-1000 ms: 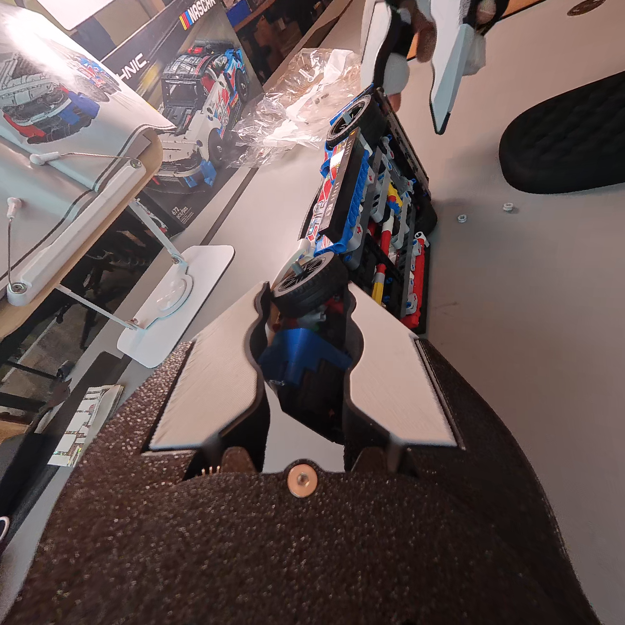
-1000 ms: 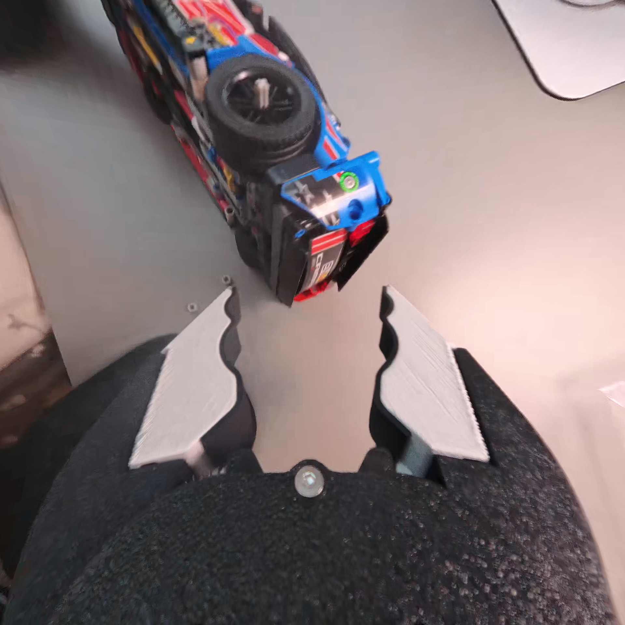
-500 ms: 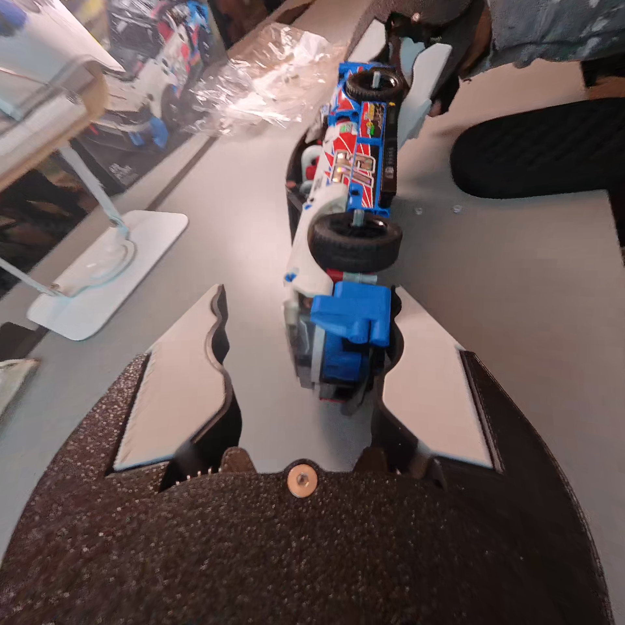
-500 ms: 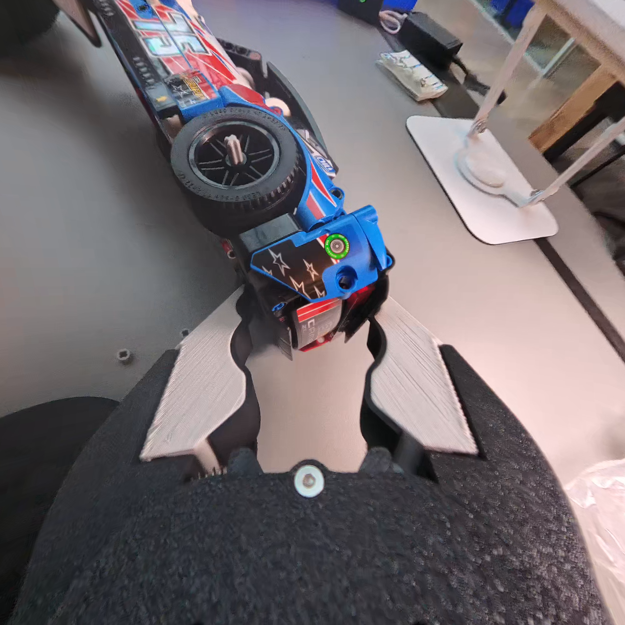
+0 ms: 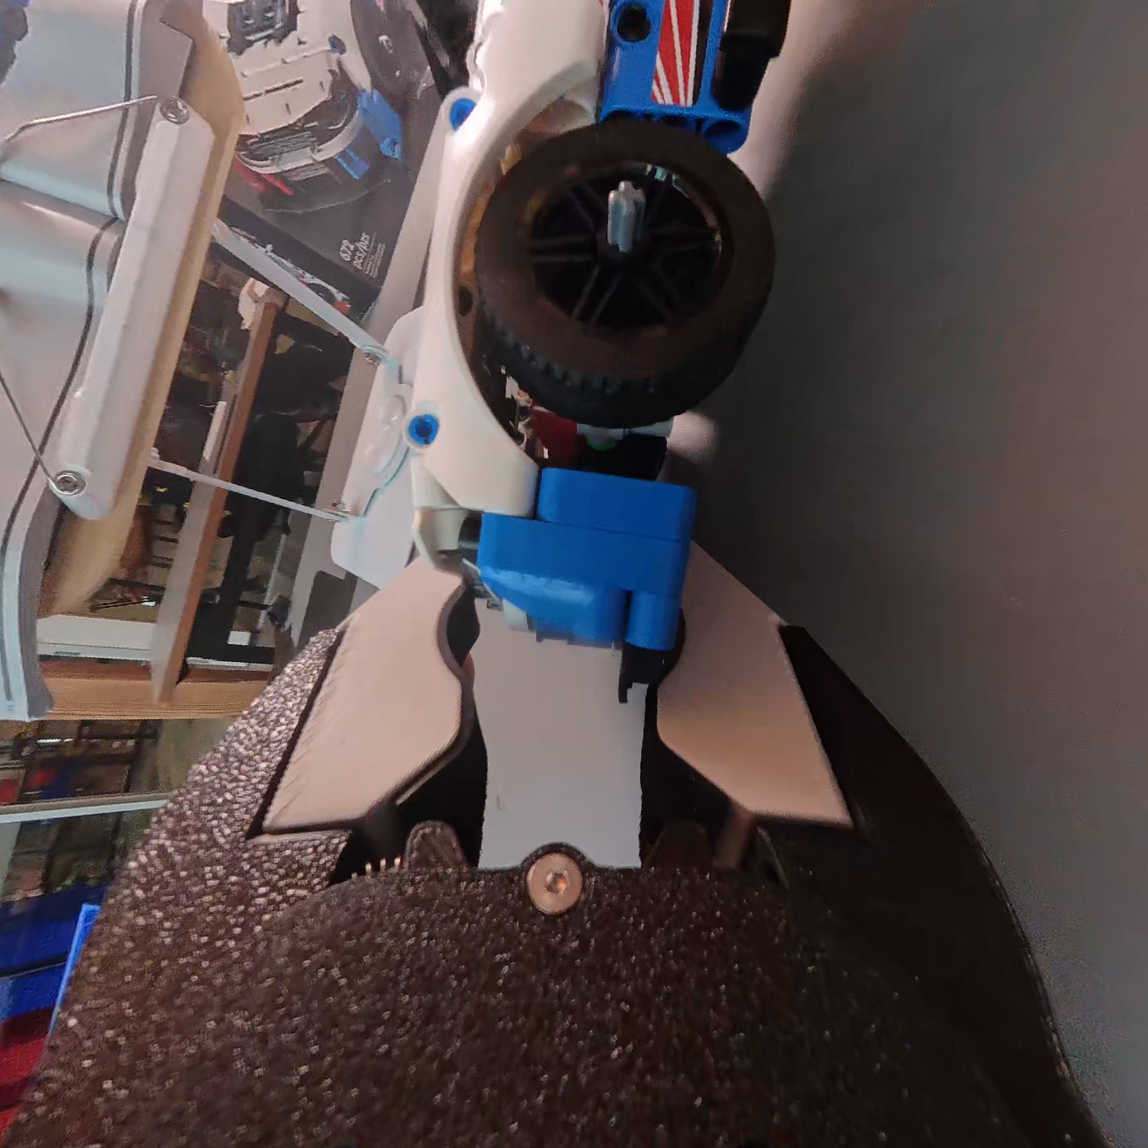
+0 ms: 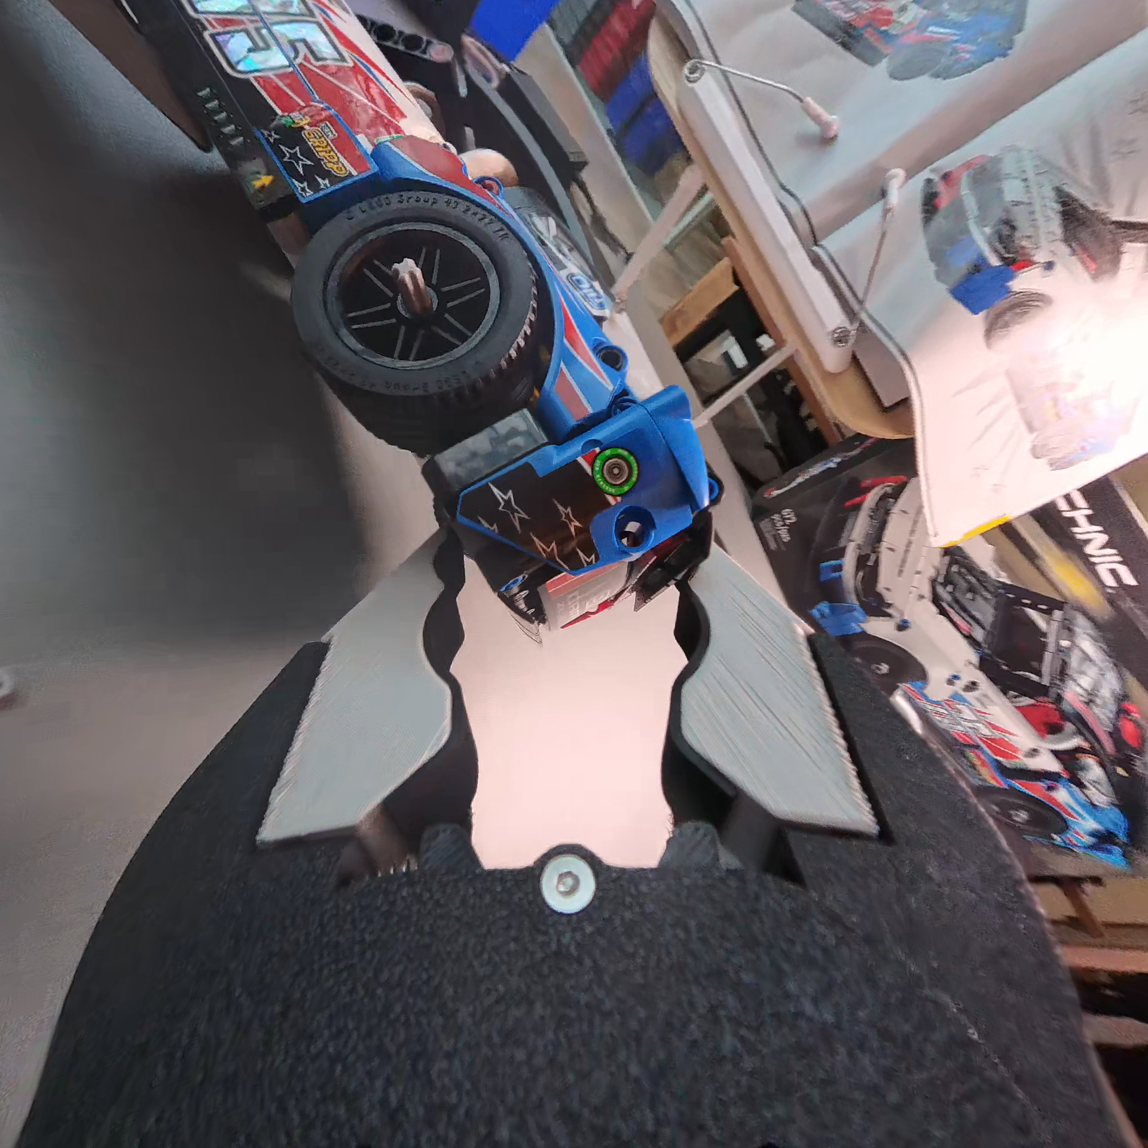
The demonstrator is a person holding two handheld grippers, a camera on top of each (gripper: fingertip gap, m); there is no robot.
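A brick-built race car, blue, red, white and black with black wheels, is held between both grippers, off the grey table and tilted. My left gripper (image 5: 571, 596) is shut on the car's blue end block (image 5: 584, 559), with a black wheel (image 5: 621, 267) just beyond the fingers (image 5: 385, 683). My right gripper (image 6: 571, 565) is shut on the car's other end (image 6: 559, 515), a blue and black panel with stars, with another wheel (image 6: 416, 317) just past it. The car's middle is cut off at the top of both views.
A white book stand (image 5: 124, 248) holds an open instruction booklet (image 6: 994, 248); its white foot (image 5: 373, 491) stands on the table. The car's printed box (image 6: 994, 683) lies behind it. Grey table surface (image 5: 932, 435) lies to the other side, also in the right wrist view (image 6: 155, 435). Across from one pair of fingers to the other is roughly 20 cm.
The left gripper, open around the blue end half a second ago, has closed on it. The right gripper has moved in and closed on the other end. The car has tilted up and come closer.
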